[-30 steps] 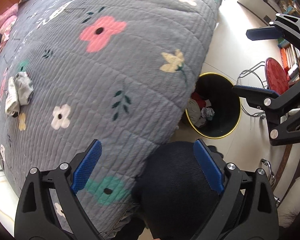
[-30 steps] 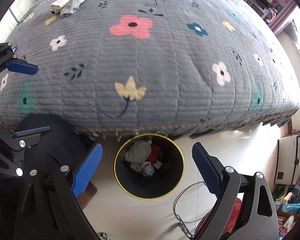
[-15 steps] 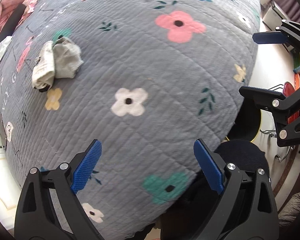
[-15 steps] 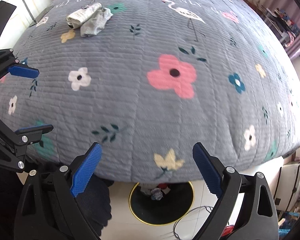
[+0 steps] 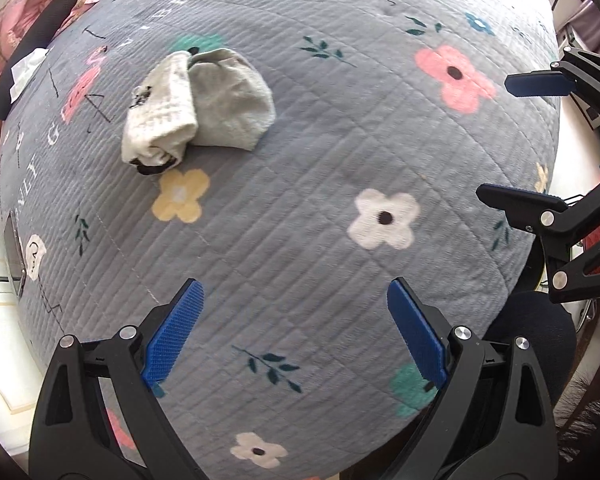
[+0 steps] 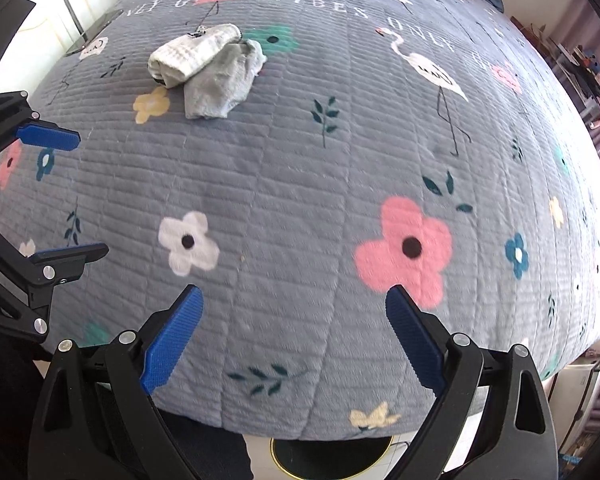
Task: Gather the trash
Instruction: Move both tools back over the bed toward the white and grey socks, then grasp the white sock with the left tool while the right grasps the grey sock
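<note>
A crumpled pair of grey-white socks lies on the grey flowered quilt, up and left of my left gripper, which is open and empty above the quilt. The socks also show in the right wrist view, far up and left of my right gripper, which is open and empty. The right gripper appears at the right edge of the left wrist view. The left gripper appears at the left edge of the right wrist view. The black bin with a yellow rim peeks out below the bed's edge.
Pink bedding and a white tissue lie at the far left of the bed. A dark phone lies near the quilt's far left edge. Shelves with clutter stand to the right.
Both grippers have risen from the bin and swung over the bed toward the socks. The bin has dropped almost out of view and the socks appear larger and nearer.
</note>
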A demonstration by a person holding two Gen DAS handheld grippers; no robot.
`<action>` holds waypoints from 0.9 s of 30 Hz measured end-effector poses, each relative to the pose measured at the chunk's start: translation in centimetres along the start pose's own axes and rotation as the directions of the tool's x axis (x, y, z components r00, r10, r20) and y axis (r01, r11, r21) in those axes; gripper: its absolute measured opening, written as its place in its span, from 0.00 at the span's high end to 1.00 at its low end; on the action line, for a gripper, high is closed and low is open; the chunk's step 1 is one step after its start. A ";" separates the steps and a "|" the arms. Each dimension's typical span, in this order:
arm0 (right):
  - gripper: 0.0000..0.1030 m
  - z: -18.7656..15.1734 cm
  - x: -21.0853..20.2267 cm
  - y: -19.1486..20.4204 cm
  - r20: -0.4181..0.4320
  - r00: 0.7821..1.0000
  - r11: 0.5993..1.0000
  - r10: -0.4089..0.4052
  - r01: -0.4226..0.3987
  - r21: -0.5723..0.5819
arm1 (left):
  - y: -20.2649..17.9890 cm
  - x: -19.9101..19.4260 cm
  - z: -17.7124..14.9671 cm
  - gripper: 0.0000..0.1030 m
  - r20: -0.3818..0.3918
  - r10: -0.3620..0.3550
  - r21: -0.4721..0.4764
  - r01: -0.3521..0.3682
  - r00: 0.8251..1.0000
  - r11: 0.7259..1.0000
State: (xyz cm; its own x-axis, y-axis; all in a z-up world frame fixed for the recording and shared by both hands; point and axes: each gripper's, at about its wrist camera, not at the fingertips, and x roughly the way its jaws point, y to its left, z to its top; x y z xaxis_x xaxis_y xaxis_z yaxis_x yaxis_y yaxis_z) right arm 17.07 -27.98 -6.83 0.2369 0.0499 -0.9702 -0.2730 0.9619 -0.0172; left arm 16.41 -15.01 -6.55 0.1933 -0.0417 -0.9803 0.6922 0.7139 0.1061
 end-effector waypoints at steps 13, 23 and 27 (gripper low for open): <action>0.14 5.1 2.6 2.1 -0.010 1.000 0.999 -0.007 0.007 -0.044 | 8.9 1.1 2.5 0.08 0.037 0.022 -0.103 -0.018 0.999 0.994; 0.14 7.7 3.8 2.8 -0.010 1.000 0.996 -0.006 0.005 -0.087 | 13.2 4.3 7.5 0.06 0.011 -0.016 -0.123 0.017 1.000 0.992; 0.14 8.5 4.2 2.7 -0.007 1.000 0.996 0.008 -0.009 -0.089 | 13.9 6.4 9.7 0.06 -0.014 -0.041 -0.100 0.040 0.999 0.994</action>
State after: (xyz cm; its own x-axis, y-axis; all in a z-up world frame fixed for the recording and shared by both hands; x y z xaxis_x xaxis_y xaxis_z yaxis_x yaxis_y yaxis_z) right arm 25.27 -22.86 -8.87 0.2278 0.0559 -0.9721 -0.3574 0.9335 -0.0300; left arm 34.02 -12.14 -9.73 0.1548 -0.0615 -0.9860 0.6264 0.7779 0.0498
